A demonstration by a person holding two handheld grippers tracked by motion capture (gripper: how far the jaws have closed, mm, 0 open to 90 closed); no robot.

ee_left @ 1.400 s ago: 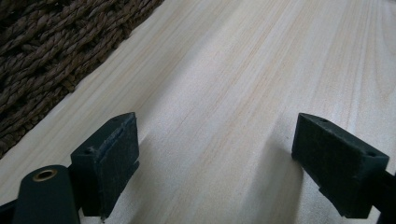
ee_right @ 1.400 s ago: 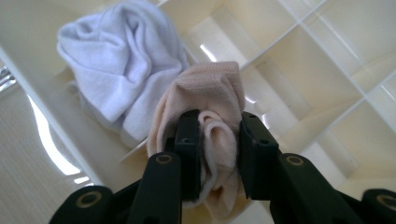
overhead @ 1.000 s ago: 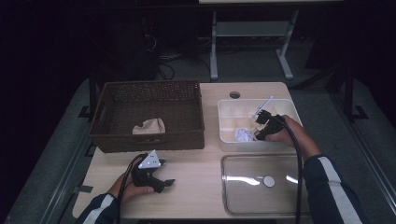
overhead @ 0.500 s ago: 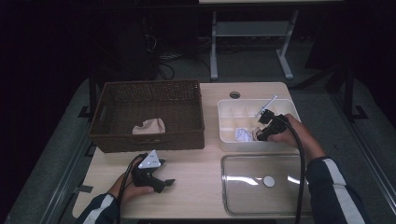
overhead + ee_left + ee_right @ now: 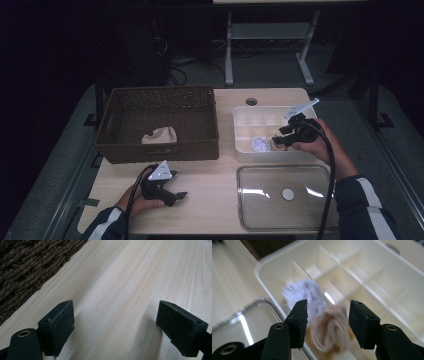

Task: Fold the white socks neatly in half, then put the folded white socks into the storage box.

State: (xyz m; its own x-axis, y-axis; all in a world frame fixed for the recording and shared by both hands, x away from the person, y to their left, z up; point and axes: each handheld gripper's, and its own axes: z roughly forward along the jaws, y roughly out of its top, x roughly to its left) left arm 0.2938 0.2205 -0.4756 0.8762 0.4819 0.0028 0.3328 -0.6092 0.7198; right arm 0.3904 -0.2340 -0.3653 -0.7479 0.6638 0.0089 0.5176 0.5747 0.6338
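Observation:
My right gripper (image 5: 278,141) hovers over the near row of a white divided box (image 5: 270,156). Its jaws have just been opening. In the right gripper view a rolled beige cloth (image 5: 329,328) lies in a compartment below the gap of the right gripper (image 5: 328,307), and the pads do not press on it. A white crumpled cloth (image 5: 305,293) sits in the box beside it, also seen from above as the white cloth (image 5: 259,144). My left gripper (image 5: 174,196) rests on the wooden table (image 5: 130,277), and the left gripper (image 5: 115,315) stands open with nothing between its pads.
A dark wicker basket (image 5: 155,150) stands at the left rear, with a beige cloth (image 5: 160,135) inside. A clear lid (image 5: 255,202) with a white knob lies flat in front of the white box. The table has a round hole (image 5: 251,101) near its far edge.
My right gripper has lifted a little above the box and its jaws have spread apart, leaving the beige cloth in the compartment. The left gripper has stayed put.

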